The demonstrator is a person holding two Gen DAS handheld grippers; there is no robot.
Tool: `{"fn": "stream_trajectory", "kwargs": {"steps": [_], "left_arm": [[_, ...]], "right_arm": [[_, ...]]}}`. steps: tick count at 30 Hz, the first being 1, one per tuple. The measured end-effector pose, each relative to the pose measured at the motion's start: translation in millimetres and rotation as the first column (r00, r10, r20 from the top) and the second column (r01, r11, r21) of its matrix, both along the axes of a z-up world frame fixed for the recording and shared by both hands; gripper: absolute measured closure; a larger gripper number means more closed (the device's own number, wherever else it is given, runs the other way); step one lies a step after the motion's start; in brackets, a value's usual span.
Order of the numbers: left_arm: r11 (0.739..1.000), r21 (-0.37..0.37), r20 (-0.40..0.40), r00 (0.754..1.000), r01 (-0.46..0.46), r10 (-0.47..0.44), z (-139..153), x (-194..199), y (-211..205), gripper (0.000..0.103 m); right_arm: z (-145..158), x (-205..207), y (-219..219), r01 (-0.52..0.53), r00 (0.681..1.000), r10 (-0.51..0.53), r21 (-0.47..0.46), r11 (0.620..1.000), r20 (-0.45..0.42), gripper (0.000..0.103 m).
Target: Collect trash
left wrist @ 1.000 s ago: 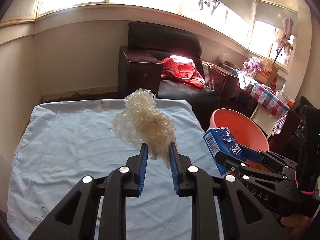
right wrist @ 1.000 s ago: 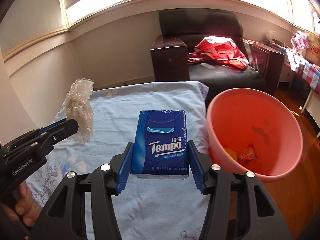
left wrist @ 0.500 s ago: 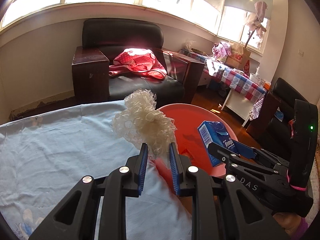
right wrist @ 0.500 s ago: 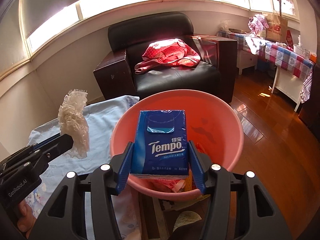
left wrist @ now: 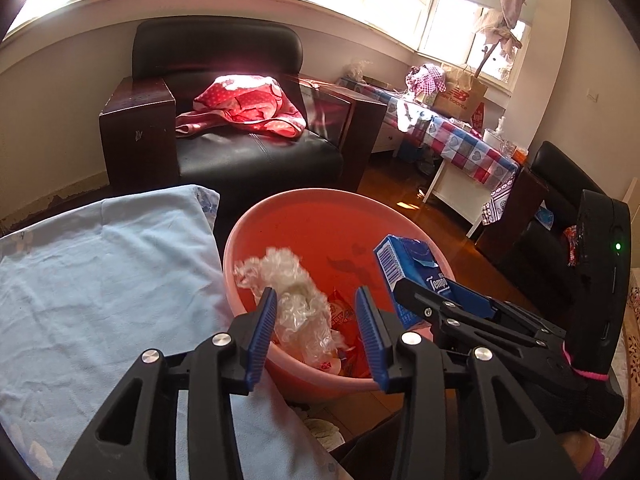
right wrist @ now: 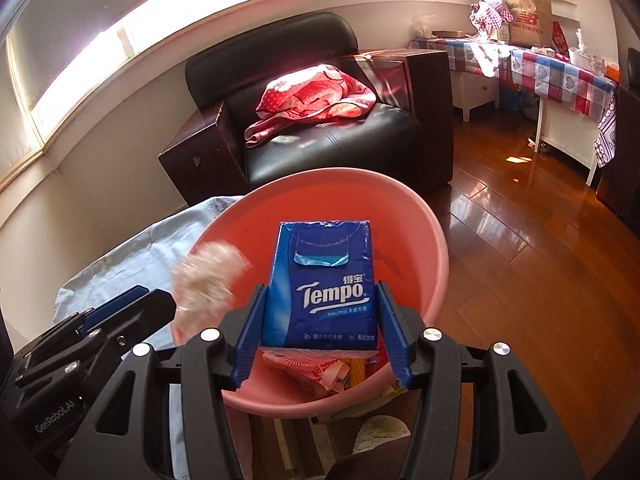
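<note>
My left gripper point(left wrist: 316, 320) is open over the near rim of a pink basin point(left wrist: 304, 208). A crumpled clear plastic wad point(left wrist: 292, 292) lies loose in the basin below the left gripper; in the right wrist view the wad point(right wrist: 208, 276) is blurred, beside the left gripper's tip. My right gripper point(right wrist: 320, 332) is shut on a blue Tempo tissue pack point(right wrist: 324, 280) and holds it over the basin point(right wrist: 432, 232). The pack point(left wrist: 408, 268) also shows in the left wrist view. Wrappers point(right wrist: 320, 368) lie in the basin's bottom.
A table with a light blue cloth point(left wrist: 100, 272) stands left of the basin. A black armchair point(left wrist: 240, 128) with a red cloth point(left wrist: 244, 104) is behind. A table with a checked cloth point(left wrist: 460, 140) stands at the right on the wooden floor point(right wrist: 540, 280).
Both grippers have swung right from the blue cloth to over the basin. The left gripper has opened and let go of the plastic wad, which has dropped into the basin.
</note>
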State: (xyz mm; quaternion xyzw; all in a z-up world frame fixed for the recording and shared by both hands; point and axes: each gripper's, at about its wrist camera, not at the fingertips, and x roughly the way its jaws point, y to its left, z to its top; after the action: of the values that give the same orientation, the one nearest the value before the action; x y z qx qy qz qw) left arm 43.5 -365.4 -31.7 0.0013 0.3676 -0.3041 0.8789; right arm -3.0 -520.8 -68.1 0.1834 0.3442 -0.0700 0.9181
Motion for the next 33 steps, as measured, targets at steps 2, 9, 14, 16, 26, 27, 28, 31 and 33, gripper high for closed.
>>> {"fn": "stream_trajectory", "kwargs": {"steps": [2,9,14,16,26,27,28,31,33], "left_arm": [[1.000,-0.001,0.005,1.000,0.001,-0.001,2,-1,2,0.058],[1.000,-0.002,0.030,1.000,-0.006,0.007,4,-8,9,0.054],[1.000,-0.006,0.038,0.999,-0.021,0.021,6,-12,16,0.049],[1.000,-0.008,0.042,0.999,-0.027,0.027,7,-14,18,0.048],[0.999,0.001,0.055,0.997,-0.050,0.050,11,-23,23,0.042],[0.999,0.005,0.052,0.997,-0.051,0.050,11,-23,23,0.042],[0.999,0.008,0.052,0.997,-0.052,0.052,10,-24,24,0.042],[0.998,0.016,0.072,0.996,-0.061,0.060,11,-27,25,0.042],[0.998,0.019,0.087,0.994,-0.066,0.064,13,-30,27,0.042]], "right_arm": [[-1,1,0,-0.008,1.000,0.008,0.005,1.000,0.001,0.048],[-2,3,3,-0.013,1.000,0.013,0.000,1.000,-0.005,0.048],[0,3,4,-0.011,1.000,0.011,-0.014,1.000,0.000,0.048],[0,2,5,-0.012,1.000,0.012,-0.022,1.000,-0.002,0.048],[8,-4,12,-0.029,0.999,0.030,-0.054,0.998,0.022,0.048],[10,-4,12,-0.030,0.999,0.031,-0.058,0.998,0.026,0.048],[11,-5,13,-0.029,0.999,0.031,-0.062,0.998,0.028,0.048],[15,-7,16,-0.025,0.999,0.028,-0.081,0.996,0.034,0.048],[18,-11,21,-0.023,0.999,0.028,-0.110,0.994,0.044,0.048]]}}
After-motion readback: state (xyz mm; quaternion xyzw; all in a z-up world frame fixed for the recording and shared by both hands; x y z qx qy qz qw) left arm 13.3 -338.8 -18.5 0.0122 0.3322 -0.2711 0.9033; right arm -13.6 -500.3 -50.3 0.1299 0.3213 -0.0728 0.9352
